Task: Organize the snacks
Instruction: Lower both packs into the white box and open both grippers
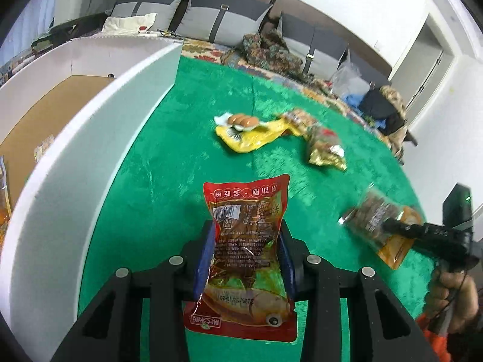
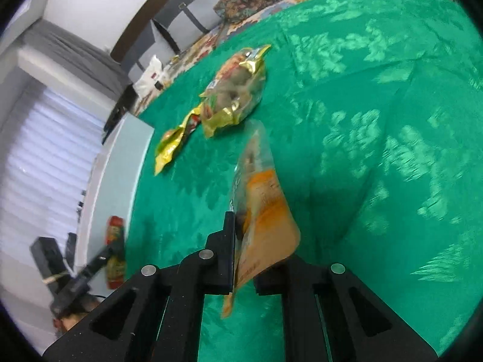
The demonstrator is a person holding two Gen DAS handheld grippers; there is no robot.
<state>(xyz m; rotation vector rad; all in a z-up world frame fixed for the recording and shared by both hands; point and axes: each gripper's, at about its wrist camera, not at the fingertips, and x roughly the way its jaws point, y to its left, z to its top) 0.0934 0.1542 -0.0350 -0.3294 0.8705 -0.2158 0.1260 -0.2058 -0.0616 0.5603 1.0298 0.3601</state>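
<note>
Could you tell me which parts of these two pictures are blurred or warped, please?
Left wrist view: red packet in the left claw sharp, orange packet smeared, white box wall bowed by the fisheye. Right wrist view: motion blur throughout, worst on the orange packet in the right claw.

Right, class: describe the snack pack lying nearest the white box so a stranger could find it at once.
Start at the green cloth beside the white box. Three loose packs lie out on it; the nearest to the box is the yellow packet. It alone lies flat and bright yellow, with brown eggs pictured at one end; its neighbours are crinkled gold.
</note>
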